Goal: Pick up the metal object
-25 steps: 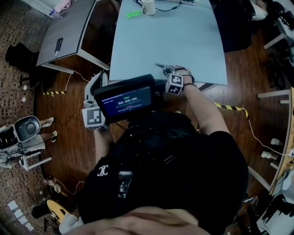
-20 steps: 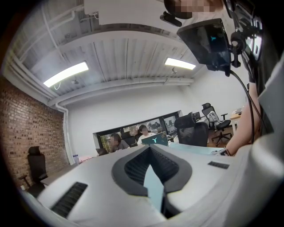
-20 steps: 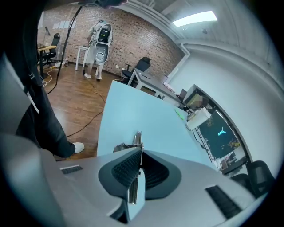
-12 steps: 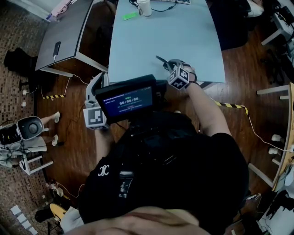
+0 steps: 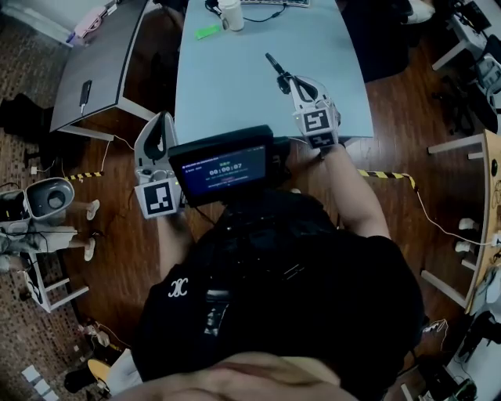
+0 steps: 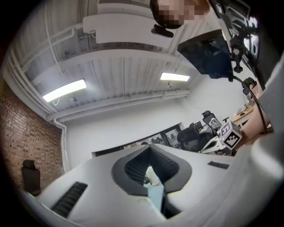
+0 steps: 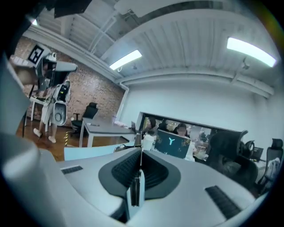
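The metal object (image 5: 275, 66) is a thin dark rod. It sticks out past the tips of my right gripper (image 5: 288, 81), which is shut on it and holds it up over the pale blue table (image 5: 235, 86). The right gripper view shows the metal object (image 7: 136, 188) as a narrow dark strip pinched between the pads, with the right gripper (image 7: 138, 170) aimed across the room. My left gripper (image 5: 163, 119) is beside the table's left edge, pointing upward. Its jaws meet at the tips with nothing held, as the left gripper (image 6: 151, 175) shows in its own view.
A white cup (image 5: 230, 14) and a green item (image 5: 207, 31) sit at the table's far end. A grey desk (image 5: 109, 55) with a dark handset (image 5: 84, 86) stands to the left. A small screen (image 5: 223, 168) hangs before the person's chest. Striped tape (image 5: 387, 176) marks the floor.
My right gripper has risen from the table's near edge and moved toward the far side, carrying the metal object up with it. The left gripper has lifted a little.
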The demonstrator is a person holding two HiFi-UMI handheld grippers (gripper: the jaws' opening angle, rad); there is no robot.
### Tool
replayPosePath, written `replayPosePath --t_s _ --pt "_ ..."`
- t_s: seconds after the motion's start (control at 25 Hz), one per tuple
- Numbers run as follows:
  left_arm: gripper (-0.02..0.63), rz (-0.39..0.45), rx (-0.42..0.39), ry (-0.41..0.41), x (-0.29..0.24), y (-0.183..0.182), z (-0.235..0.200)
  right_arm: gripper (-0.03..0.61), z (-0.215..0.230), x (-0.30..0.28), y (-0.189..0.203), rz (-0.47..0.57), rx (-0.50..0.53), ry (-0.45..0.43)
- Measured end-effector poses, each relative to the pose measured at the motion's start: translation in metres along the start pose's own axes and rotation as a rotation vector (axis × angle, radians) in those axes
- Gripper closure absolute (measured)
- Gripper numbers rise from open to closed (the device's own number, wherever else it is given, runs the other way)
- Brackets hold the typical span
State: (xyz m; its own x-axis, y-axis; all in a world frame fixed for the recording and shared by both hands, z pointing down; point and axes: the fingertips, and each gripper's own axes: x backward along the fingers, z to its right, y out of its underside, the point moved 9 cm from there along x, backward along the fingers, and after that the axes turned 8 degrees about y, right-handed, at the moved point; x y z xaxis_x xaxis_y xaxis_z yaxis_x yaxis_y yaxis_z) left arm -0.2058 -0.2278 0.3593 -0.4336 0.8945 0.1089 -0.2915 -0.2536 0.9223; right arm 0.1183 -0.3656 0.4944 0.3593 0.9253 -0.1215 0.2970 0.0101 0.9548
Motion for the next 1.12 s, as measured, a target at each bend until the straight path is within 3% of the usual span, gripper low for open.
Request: replayPosePath --t_s 0.12,0.32,0.6,1.12 --pt "0.604 0.059 -0.038 -0.023 -0.002 -0.009 -0.004 0.592 0.023 0.022 -0.035 0.126 -0.074 0.084" --pt "0.604 0.096 -0.046 -0.035 -0.004 -0.010 -0.009 0.592 0.047 0.064 -0.079 0.416 -0.058 0.184" --pt "0.603 0.126 -0.048 -0.030 -0.006 -0.009 -0.010 0.593 0.051 0.113 -0.117 0.575 -0.058 0.235" --pt "0.604 0.130 -0.078 0.019 -0.044 -0.017 0.046 0.595 0.096 0.173 -0.076 0.515 -0.110 0.250"
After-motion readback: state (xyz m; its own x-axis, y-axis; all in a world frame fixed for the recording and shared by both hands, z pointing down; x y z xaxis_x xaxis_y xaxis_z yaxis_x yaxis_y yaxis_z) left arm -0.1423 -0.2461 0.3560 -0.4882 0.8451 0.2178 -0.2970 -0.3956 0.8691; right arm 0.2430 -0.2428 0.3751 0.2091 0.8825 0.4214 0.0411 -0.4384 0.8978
